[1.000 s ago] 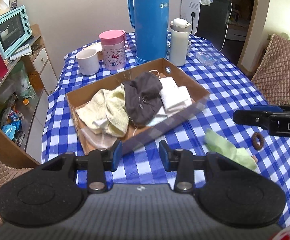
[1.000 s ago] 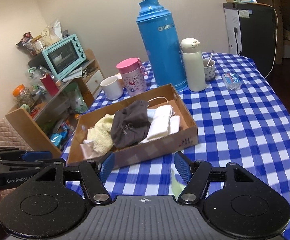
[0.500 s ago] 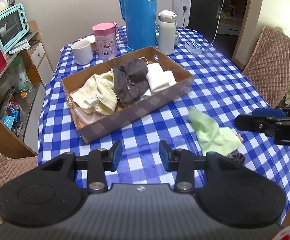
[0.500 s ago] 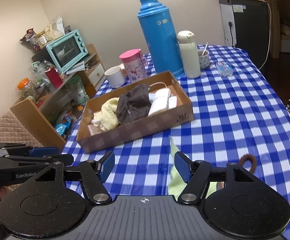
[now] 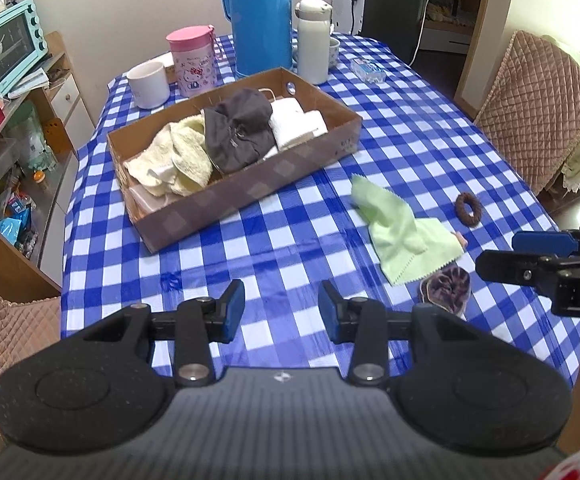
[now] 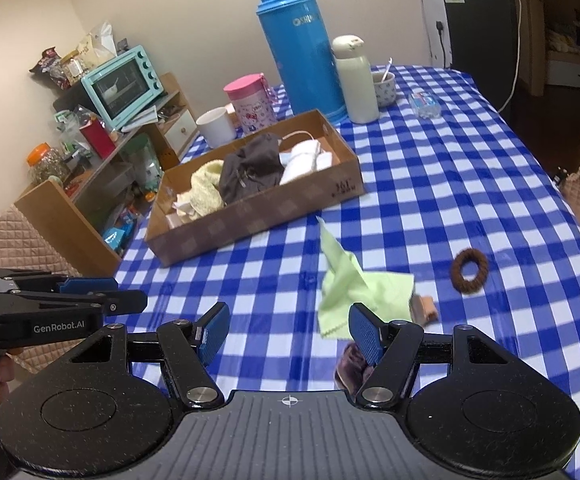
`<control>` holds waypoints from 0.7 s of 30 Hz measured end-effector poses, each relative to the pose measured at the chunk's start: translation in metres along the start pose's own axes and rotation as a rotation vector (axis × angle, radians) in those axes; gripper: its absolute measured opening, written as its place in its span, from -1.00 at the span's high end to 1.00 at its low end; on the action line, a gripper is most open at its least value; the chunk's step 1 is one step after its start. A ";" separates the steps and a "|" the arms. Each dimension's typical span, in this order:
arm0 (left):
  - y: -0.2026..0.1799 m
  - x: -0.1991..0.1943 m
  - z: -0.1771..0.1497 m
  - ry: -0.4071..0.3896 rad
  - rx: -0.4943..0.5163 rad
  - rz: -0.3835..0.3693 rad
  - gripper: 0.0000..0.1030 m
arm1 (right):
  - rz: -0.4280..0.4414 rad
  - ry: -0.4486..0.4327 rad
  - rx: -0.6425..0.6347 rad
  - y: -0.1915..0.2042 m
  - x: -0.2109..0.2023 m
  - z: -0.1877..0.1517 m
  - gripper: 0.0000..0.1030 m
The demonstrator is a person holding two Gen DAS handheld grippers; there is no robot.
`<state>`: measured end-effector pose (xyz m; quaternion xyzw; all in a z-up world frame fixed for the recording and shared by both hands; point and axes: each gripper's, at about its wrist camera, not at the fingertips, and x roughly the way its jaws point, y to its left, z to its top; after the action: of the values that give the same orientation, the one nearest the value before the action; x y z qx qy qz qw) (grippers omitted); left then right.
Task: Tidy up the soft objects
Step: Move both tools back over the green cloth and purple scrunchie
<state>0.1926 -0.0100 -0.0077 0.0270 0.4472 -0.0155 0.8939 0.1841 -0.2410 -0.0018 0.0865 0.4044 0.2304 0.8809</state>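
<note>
Two empty grippers, cloth [image 5: 404,236] mid-table [image 5: 298,240]

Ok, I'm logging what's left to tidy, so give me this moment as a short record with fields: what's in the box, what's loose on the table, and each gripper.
container: shallow brown cardboard box on the blue-and-white checked tablecloth
in box: pale yellow towel, dark grey cloth, folded white cloth
loose on table: light green cloth, brown fuzzy hair tie, dark purple scrunchie, small pink item partly under the green cloth
left gripper: open, empty
right gripper: open, empty, just short of the green cloth
</note>
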 end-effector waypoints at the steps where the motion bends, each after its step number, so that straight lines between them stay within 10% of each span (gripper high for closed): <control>1: -0.001 0.000 -0.001 0.004 0.002 -0.003 0.28 | -0.001 0.004 0.002 0.000 -0.001 -0.003 -0.28; 21: -0.036 0.024 -0.029 0.095 0.068 -0.068 0.27 | -0.083 0.085 0.016 -0.022 0.002 -0.041 -0.28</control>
<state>0.1817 -0.0445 -0.0455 0.0429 0.4892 -0.0599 0.8691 0.1622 -0.2607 -0.0373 0.0666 0.4466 0.1940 0.8709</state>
